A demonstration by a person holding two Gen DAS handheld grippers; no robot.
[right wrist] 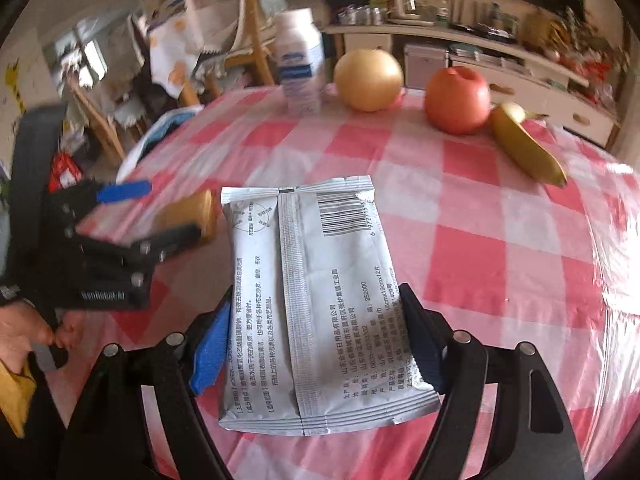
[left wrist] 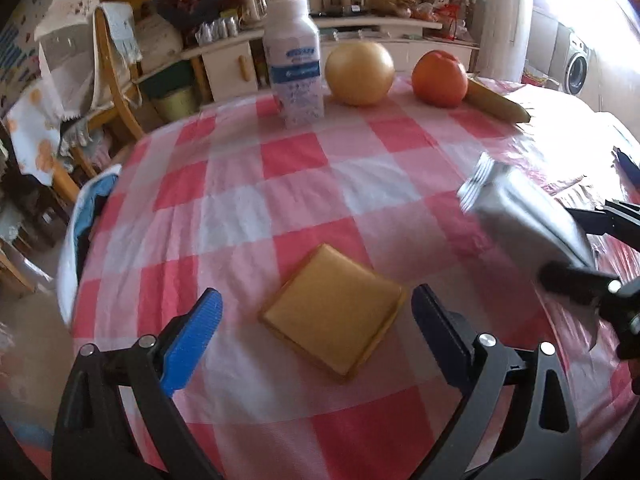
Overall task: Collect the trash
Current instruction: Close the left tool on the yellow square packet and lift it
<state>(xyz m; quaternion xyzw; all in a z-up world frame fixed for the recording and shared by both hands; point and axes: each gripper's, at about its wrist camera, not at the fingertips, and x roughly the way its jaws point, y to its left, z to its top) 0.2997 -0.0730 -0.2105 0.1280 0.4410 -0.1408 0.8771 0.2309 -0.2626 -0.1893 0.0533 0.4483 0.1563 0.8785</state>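
Gripping a silver foil packet [right wrist: 316,304] above the checked tablecloth [right wrist: 500,248], the right gripper [right wrist: 316,336] has its jaws clamped on the packet's sides. The left gripper [left wrist: 316,312], jaws apart, hovers over a flat yellow packet [left wrist: 334,314] lying on the cloth.

Tabletop [left wrist: 288,160]: red-and-white check. Packet [right wrist: 320,300]: silver-grey, black print and barcode. Flat pack [left wrist: 334,314]: mustard yellow. Bottle [left wrist: 294,60]: white, blue label.

Each wrist camera looked forward along its fingers, close above the checked tablecloth [left wrist: 280,184]. Both views shared the far-edge bottle [left wrist: 294,56] and fruit beyond the fingertips.
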